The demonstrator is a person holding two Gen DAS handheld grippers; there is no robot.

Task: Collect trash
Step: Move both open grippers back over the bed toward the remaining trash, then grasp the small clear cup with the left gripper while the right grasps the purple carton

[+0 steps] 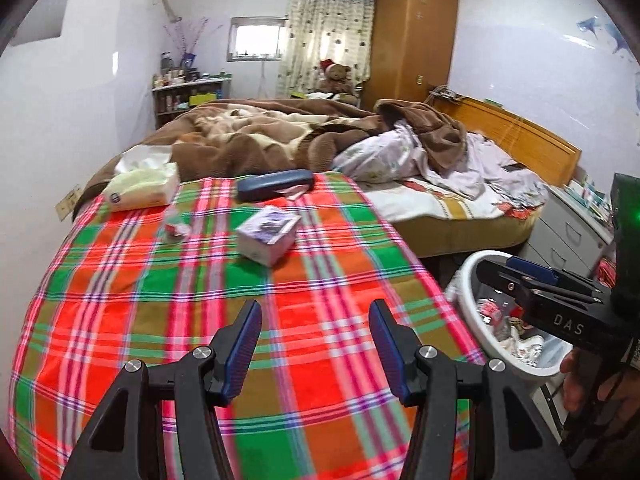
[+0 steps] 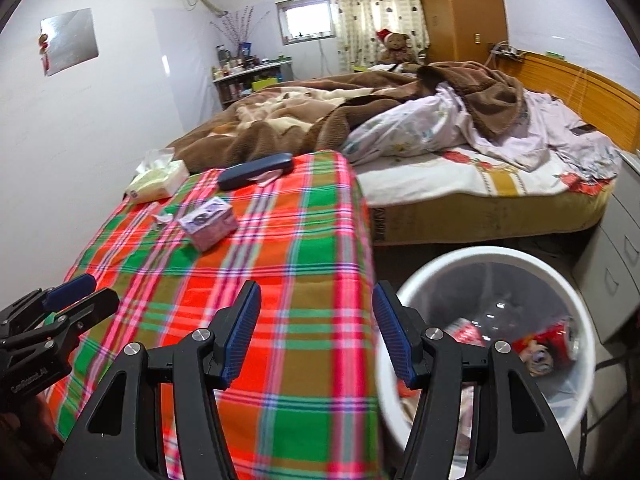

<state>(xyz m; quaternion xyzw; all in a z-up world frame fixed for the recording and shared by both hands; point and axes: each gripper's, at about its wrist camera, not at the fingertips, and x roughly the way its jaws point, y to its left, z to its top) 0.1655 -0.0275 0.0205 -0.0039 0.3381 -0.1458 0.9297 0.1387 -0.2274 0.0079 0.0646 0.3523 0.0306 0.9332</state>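
Note:
A plaid-covered table [image 1: 208, 320] [image 2: 256, 304] carries a small purple-white box [image 1: 267, 236] [image 2: 208, 222], a crumpled clear wrapper [image 1: 175, 227] [image 2: 162, 218], a dark blue case [image 1: 275, 184] [image 2: 256, 170] and a tissue pack [image 1: 140, 188] [image 2: 158, 184]. A white trash bin [image 1: 476, 320] [image 2: 576, 312] with red wrappers inside stands right of the table. My left gripper [image 1: 315, 320] is open and empty over the near cloth. My right gripper [image 2: 317, 304] is open and empty over the table's right edge, beside the bin; it also shows in the left wrist view [image 1: 520, 276].
An unmade bed [image 1: 360, 140] [image 2: 440, 128] with a brown blanket lies behind the table. A white drawer unit [image 1: 568, 236] [image 2: 616, 248] stands right of the bin. A shelf with bottles [image 1: 188, 92] and a wardrobe [image 1: 412, 36] stand at the far wall.

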